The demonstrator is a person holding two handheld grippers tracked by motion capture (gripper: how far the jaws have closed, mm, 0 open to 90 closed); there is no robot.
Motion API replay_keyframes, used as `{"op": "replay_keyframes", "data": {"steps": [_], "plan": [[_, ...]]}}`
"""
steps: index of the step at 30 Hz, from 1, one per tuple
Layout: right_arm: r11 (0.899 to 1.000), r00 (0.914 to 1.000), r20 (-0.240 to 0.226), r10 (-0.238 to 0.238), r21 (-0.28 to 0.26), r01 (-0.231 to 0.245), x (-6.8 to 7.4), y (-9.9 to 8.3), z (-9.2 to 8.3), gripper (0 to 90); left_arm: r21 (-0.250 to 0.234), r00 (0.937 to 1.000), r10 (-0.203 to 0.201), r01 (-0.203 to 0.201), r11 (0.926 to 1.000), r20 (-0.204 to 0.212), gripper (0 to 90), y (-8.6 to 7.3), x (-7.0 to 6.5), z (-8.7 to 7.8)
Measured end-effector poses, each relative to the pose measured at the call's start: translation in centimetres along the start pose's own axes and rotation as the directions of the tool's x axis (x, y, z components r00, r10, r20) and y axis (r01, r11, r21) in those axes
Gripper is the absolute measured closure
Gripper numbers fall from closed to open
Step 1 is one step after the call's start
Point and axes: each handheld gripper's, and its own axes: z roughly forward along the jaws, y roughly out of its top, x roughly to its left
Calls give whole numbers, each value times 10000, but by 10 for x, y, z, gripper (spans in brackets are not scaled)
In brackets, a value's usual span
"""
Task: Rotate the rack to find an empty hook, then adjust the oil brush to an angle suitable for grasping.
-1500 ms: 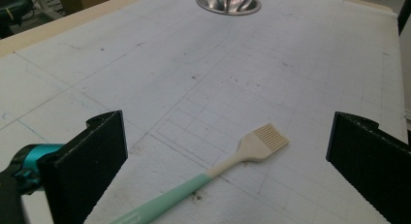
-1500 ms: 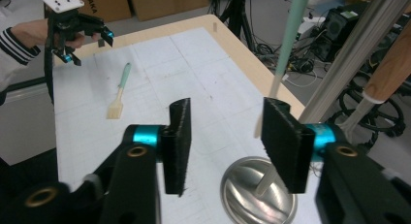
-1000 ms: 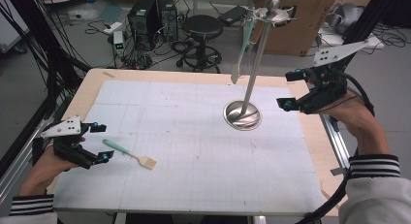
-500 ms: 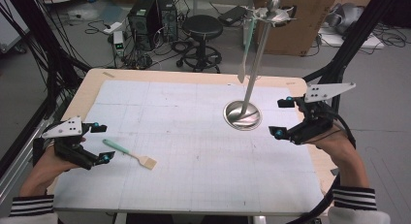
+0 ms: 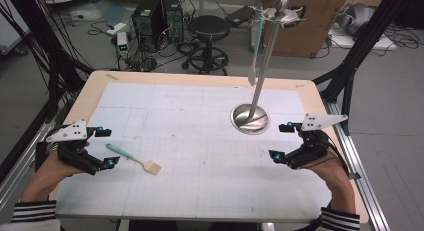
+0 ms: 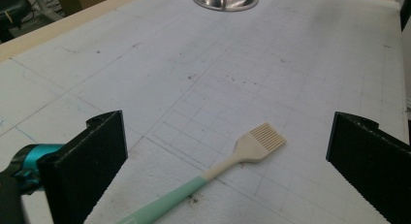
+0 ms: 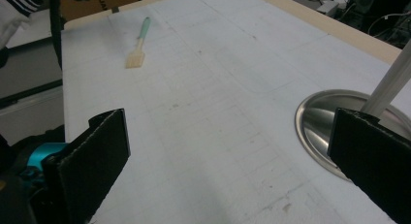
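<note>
Tongs on the left [image 5: 102, 147] stand spread, empty, the brush [image 6: 213, 178] lying flat on the tabletop [image 5: 200, 116] between the jaws, near-left; closing too high would likely skid the thin handle away; right tongs [image 5: 280, 141] also gape empty beside the stand [image 5: 250, 118]; the high view shows a utensil hanging on the stand, while the left gripper view resolves the bristles.

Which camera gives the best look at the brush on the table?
The left gripper view: the brush lies close between that gripper's open jaws, its bristle end and mint handle plain. The high view shows the whole brush small, beside the left gripper. The right gripper view shows it far off.
</note>
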Motion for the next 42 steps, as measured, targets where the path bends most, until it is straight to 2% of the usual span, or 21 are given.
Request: {"op": "replay_keyframes", "data": {"steps": [2, 8, 9, 11, 14, 16, 18, 22, 27, 36, 38, 40, 42], "plan": [[9998, 9998, -188, 59, -168, -62, 1, -6, 3, 0, -24, 10000, 8, -8, 10000, 36, 16, 0, 0, -1], [9996, 9998, -185, 61, 284, -56, 5, -19, 14, 1, -136, 10000, -6, 6, 9999, 15, 16, 0, 0, -4], [9986, 9997, -197, 118, 520, -108, 5, -20, 16, 1, -148, 10000, -8, 8, 9999, 25, 17, 0, 0, -4], [9970, 9999, 11, 101, 765, -102, 6, -21, 18, 1, -85, 10000, 42, -41, 10000, 42, 17, 1, -1, -3], [9995, 9998, -156, 81, 321, -76, 7, -26, 17, 0, -29, 9999, 78, -77, 10000, 81, 17, 1, -2, -1], [9997, 9988, -404, 262, -25, -263, 7, -32, 16, 0, -37, 9998, 130, -130, 9999, 115, 17, 2, -3, -1], [9995, 9994, -192, 300, 50, -299, 6, -34, 14, 0, -57, 9998, 156, -156, 9999, 90, 17, 2, -3, -2], [9988, 9992, -65, 401, -271, -403, 7, -31, 9, 0, -111, 9999, 159, -159, 9998, 34, 17, 3, -4, -3], [9995, 9995, 80, 303, -76, -303, 10, -31, 11, 0, 59, 9994, 344, -344, 9994, -16, 17, 4, -7, 0], [9979, 9986, 377, 370, -543, -349, 12, -31, -2, 0, 55, 9974, 724, -724, 9974, -41, 17, 17, -14, 4], [9971, 9985, 412, 370, -682, -342, 12, -32, -6, 1, 171, 9973, 732, -733, 9972, 19, 17, 19, -13, 6], [9967, 9985, 447, 332, -758, -297, 12, -33, -9, 0, 431, 9986, 351, -369, 9984, 399, 17, 22, -10, 8], [9968, 9982, 461, 372, -731, -337, 12, -34, -12, 1, 670, 9982, 559, -573, 9961, 237, 18, 26, -7, 9]]}}
